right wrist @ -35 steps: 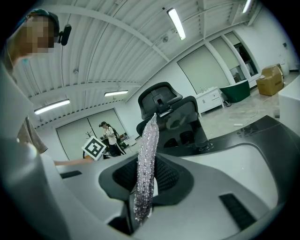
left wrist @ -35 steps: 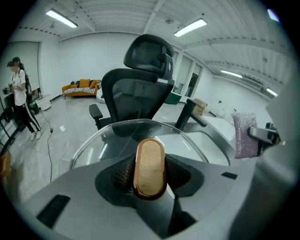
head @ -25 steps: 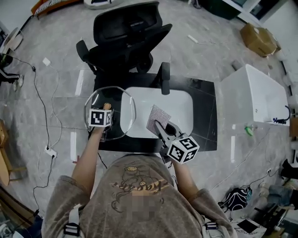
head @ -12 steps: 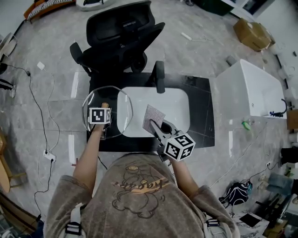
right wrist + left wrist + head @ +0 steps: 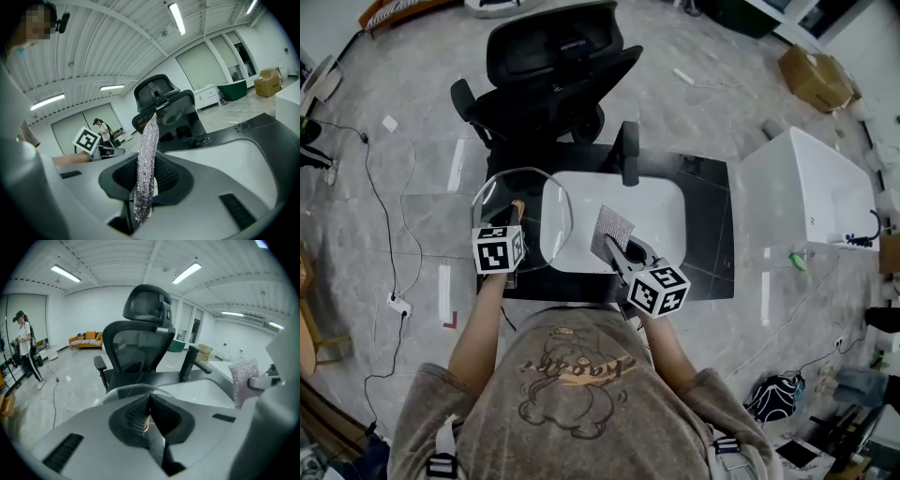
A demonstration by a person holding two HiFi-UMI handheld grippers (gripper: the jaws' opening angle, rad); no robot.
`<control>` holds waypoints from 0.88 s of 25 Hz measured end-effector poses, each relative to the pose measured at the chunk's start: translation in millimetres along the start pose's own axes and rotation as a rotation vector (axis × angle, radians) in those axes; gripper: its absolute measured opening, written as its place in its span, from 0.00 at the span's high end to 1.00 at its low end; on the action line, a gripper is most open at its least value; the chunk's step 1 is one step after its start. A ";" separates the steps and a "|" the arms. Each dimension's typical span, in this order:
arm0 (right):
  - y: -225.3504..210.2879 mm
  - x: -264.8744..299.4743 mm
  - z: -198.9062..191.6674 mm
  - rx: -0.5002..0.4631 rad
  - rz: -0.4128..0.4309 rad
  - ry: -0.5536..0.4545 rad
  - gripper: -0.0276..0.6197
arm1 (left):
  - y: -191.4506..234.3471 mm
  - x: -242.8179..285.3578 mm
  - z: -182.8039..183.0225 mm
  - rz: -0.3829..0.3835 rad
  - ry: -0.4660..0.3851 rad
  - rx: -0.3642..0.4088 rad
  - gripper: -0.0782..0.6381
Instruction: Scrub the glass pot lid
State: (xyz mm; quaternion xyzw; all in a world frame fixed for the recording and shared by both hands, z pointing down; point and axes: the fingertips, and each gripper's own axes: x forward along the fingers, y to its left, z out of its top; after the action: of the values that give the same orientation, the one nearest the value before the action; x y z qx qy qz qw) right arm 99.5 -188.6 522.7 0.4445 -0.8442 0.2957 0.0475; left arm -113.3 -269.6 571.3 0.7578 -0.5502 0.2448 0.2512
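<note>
**Left of the sink: finally got a grip on the lid**

Just clamped the left gripper [image 5: 514,223] shut, pinched tight now on what looks like the tan knob [image 5: 517,205] of the glass pot lid [image 5: 536,202]. Sitting half over the left rim of the white sink [image 5: 661,202], that lid. Got the right gripper [image 5: 620,251] squeezing the sparkly scrub pad [image 5: 614,228] above the basin. Probably means a steadied lid, ready for scrubbing. Not touching glass with the pad yet, though.
</note>
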 end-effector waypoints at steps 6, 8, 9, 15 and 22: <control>8.9 1.6 15.5 -0.098 -0.087 -0.026 0.83 | -30.4 -62.3 26.3 -0.090 -0.170 0.007 0.87; 17.7 -0.7 24.1 -0.160 -0.110 -0.042 0.83 | -33.2 -87.2 33.1 -0.096 -0.228 -0.003 0.87; 22.1 -1.7 27.5 -0.187 -0.115 -0.049 0.83 | -33.7 -97.6 34.9 -0.098 -0.249 -0.011 0.87; 40.7 -2.8 29.3 -0.247 -0.119 -0.060 0.83 | -29.7 -126.6 29.8 -0.077 -0.303 -0.040 0.87; 54.5 -4.3 24.5 -0.254 -0.102 -0.054 0.83 | -28.7 -137.7 22.3 -0.066 -0.316 -0.027 0.87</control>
State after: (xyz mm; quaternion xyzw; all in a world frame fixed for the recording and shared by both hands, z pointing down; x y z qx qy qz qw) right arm 64.1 -175.3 476.3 0.4851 -0.8521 0.1714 0.0956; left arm -121.5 -178.5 462.1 0.8009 -0.5611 0.1067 0.1797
